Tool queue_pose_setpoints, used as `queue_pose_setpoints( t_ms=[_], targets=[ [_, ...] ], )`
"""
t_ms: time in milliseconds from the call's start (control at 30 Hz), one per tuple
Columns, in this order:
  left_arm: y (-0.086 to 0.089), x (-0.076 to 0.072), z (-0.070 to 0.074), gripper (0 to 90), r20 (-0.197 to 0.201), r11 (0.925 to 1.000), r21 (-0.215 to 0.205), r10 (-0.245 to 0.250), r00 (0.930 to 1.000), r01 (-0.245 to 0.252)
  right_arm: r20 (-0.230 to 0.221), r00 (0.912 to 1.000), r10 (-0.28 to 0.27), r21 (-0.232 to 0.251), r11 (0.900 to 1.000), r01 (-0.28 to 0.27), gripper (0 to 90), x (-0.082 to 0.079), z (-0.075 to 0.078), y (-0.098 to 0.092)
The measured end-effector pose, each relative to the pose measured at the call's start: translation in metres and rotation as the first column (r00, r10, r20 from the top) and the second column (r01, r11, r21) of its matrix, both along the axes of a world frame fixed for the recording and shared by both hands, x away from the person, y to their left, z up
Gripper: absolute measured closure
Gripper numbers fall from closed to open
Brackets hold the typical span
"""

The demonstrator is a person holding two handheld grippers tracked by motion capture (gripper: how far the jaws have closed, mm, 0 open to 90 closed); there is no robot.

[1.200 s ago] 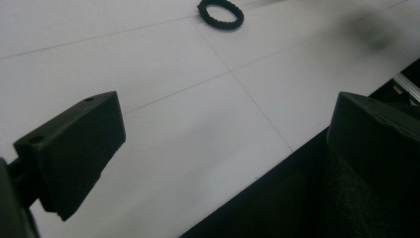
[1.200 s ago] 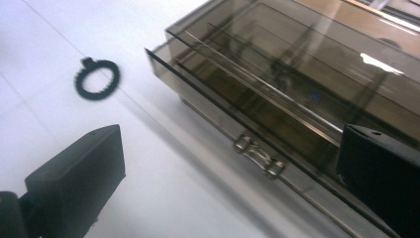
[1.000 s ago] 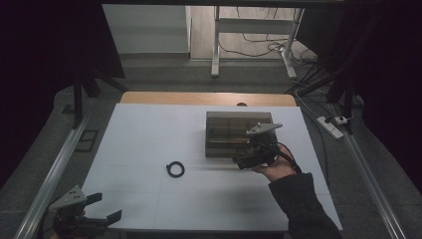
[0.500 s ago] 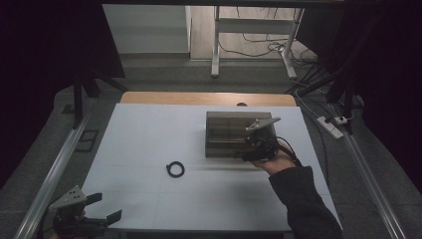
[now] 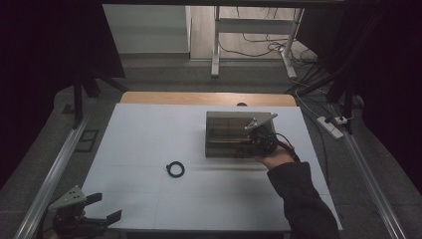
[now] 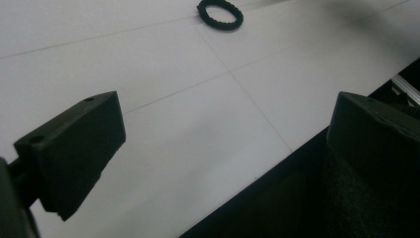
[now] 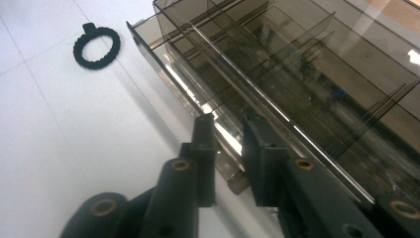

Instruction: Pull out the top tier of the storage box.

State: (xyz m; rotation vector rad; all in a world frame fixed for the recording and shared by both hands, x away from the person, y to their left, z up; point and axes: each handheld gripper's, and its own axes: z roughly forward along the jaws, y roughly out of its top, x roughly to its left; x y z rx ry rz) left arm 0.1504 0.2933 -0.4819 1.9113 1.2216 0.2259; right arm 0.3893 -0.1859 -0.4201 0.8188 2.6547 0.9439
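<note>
Smoke-tinted organiser box (image 5: 234, 133) sits at about two o'clock from the middle of the white tabletop (image 5: 149, 139), and the right tool (image 5: 251, 148) is on its near wall, at the box's five o'clock corner. From the right gripper view the two black jaws straddle that clear plastic wall (image 7: 225, 148) — one jaw outside, one just inside the rim, standing narrow. They have just been closing, with the wall between them; the pads look tight on it, though the contact itself is partly hidden by the jaws. The person's hand (image 5: 274, 159) and dark sleeve (image 5: 298, 199) come in from five o'clock behind the tool, its grey plate tilted above the box and a cable looping off to the right.

Inside the box, thin dividers cut the space into long and short compartments (image 7: 307, 84) — all tinted, see-through plastic.

Small black ring (image 5: 174, 169) lies flat on the tabletop, well apart from the box, toward eight o'clock of it. The right gripper view catches it at ten o'clock (image 7: 96, 47), beaded in texture with a small tab on the rim.

Left tool (image 5: 94, 219) hangs at the tabletop's seven o'clock corner, over the near edge, jaws wide with nothing between them. In its own view the ring (image 6: 220, 14) lies far ahead at twelve o'clock.
</note>
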Motion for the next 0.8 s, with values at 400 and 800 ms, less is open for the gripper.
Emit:
queue_pose_setpoints(
  t_ms=[400, 800],
  targets=[
    [-0.0001, 0.0, -0.0001, 0.9, 0.0, 1.0, -0.002, -0.001, 1.0, 0.001, -0.022, 0.9976, 0.066, -0.023, 0.998, -0.067, 78.6, 0.0051, -0.0031, -0.0014],
    [0.0, -0.0001, -0.0001, 0.9, 0.0, 1.0, -0.002, -0.001, 1.0, 0.001, -0.037, 0.9931, 0.111, -0.035, 0.993, -0.113, 80.5, -0.0022, -0.0022, -0.0017]
  ],
)
